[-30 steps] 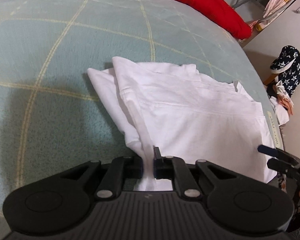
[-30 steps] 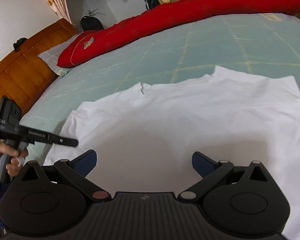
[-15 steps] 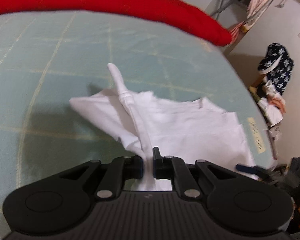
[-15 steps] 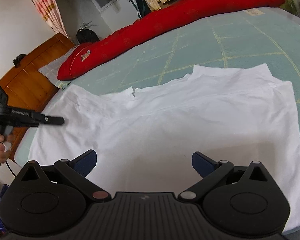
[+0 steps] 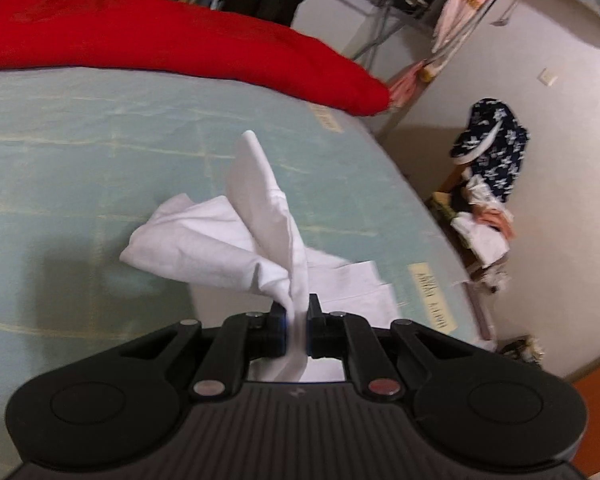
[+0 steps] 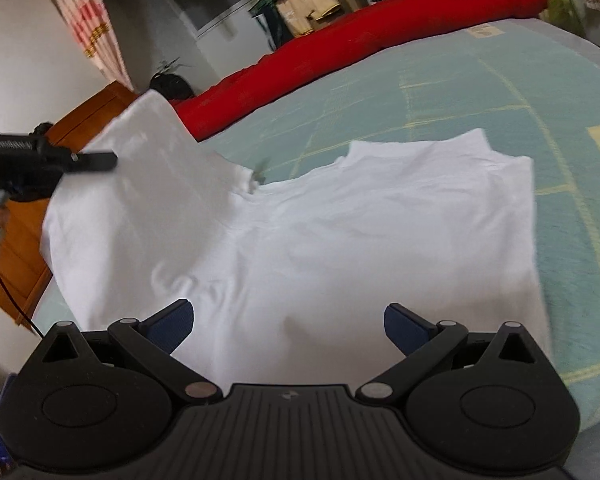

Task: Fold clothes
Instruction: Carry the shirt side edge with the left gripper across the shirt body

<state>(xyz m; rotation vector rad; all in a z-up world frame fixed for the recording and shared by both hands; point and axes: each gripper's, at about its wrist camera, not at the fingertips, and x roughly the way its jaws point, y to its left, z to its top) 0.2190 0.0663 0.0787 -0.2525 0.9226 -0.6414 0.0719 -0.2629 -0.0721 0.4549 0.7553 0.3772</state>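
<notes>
A white shirt point(image 6: 340, 240) lies on a pale green checked bed point(image 6: 500, 92). My left gripper point(image 5: 297, 320) is shut on an edge of the white shirt point(image 5: 260, 216) and holds that part up off the bed, so it hangs in folds. In the right wrist view the same left gripper point(image 6: 100, 158) shows at the left, with the raised flap of shirt behind it. My right gripper point(image 6: 288, 326) hovers open above the near part of the shirt, with nothing between its fingers.
A long red quilt point(image 5: 160, 40) lies along the far side of the bed. A wooden headboard point(image 6: 24, 240) stands at the left in the right wrist view. A chair piled with dark patterned clothes point(image 5: 492, 148) stands by the wall beyond the bed's edge.
My left gripper has risen with the shirt's edge, lifting that side off the bed into a hanging flap. My right gripper has drifted sideways over the shirt, still open.
</notes>
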